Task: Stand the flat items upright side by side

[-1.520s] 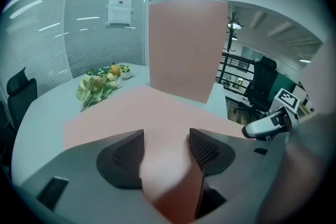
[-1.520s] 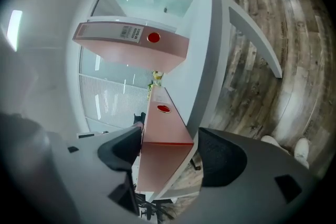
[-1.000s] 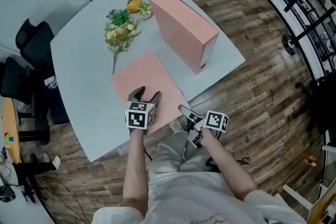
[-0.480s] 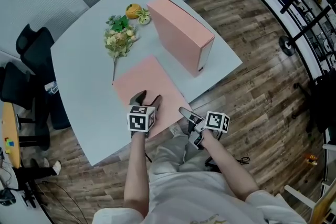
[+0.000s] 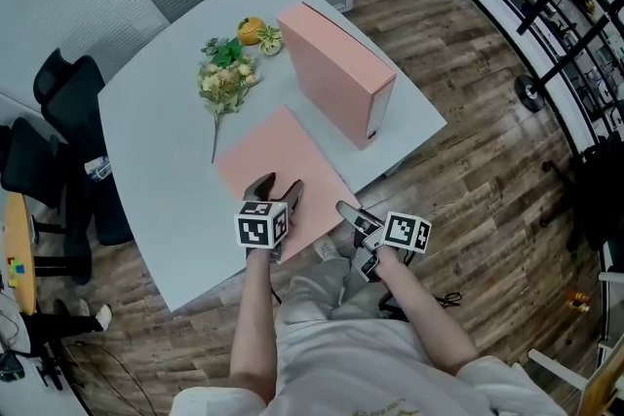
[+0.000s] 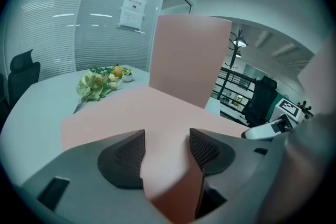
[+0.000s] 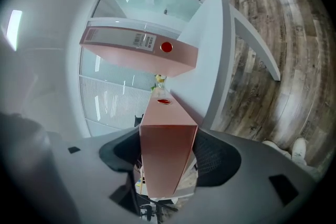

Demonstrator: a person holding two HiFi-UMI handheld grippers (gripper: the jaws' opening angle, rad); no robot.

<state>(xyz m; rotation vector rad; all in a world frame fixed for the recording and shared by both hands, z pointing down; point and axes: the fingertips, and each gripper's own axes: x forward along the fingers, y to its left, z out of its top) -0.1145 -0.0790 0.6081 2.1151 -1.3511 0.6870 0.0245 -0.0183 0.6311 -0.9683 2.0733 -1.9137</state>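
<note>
At the near edge of the worktop (image 5: 156, 151), both grippers hold the flat box file (image 5: 278, 156). The left gripper (image 5: 275, 187) has its jaws closed wide on the near corner. The right gripper (image 5: 349, 214), whose jaws have just been closing, clamps the narrow near-right end across its thickness, with pink card filling the gap between the pads. The box file still appears to lie face-down on the worktop, its near corner reaching the table edge.

Beyond it, to the left, lies a bunch of flowers (image 5: 226, 78), well clear of the work. At the far right stands the upright box file (image 5: 336, 73), on its long edge with its spine toward the person.

By this showing the job looks about half done. One of the two pink files is already standing. The other is gripped but not yet raised, and it has still to be tipped onto its edge and set alongside its partner.
</note>
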